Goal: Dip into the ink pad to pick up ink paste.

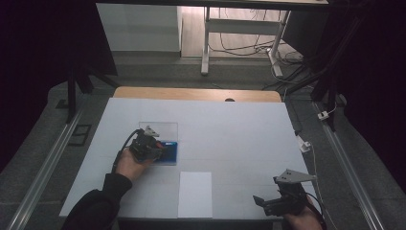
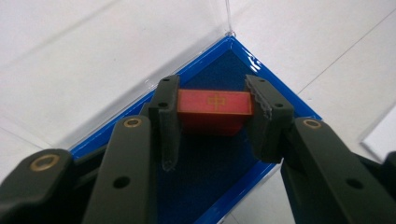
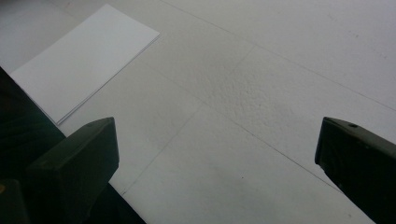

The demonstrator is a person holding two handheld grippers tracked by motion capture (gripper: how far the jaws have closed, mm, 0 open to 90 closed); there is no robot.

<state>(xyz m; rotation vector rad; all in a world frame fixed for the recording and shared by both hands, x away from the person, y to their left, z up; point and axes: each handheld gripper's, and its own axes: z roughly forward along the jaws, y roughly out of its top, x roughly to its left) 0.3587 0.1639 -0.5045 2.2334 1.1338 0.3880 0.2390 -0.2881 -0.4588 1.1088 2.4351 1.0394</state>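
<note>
Carefully, the left tool (image 2: 215, 112) is pinching the red block (image 2: 214, 111) over the blue tray (image 2: 275, 93) at mid-frame, needing a level, steady grip, while the right tool (image 3: 217, 154) is resting spread.

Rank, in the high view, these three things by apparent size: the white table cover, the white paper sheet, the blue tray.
1. white table cover, clearly the largest.
2. white paper sheet.
3. blue tray, partly hidden by the left gripper, so its rank below the sheet is unsure.
</note>
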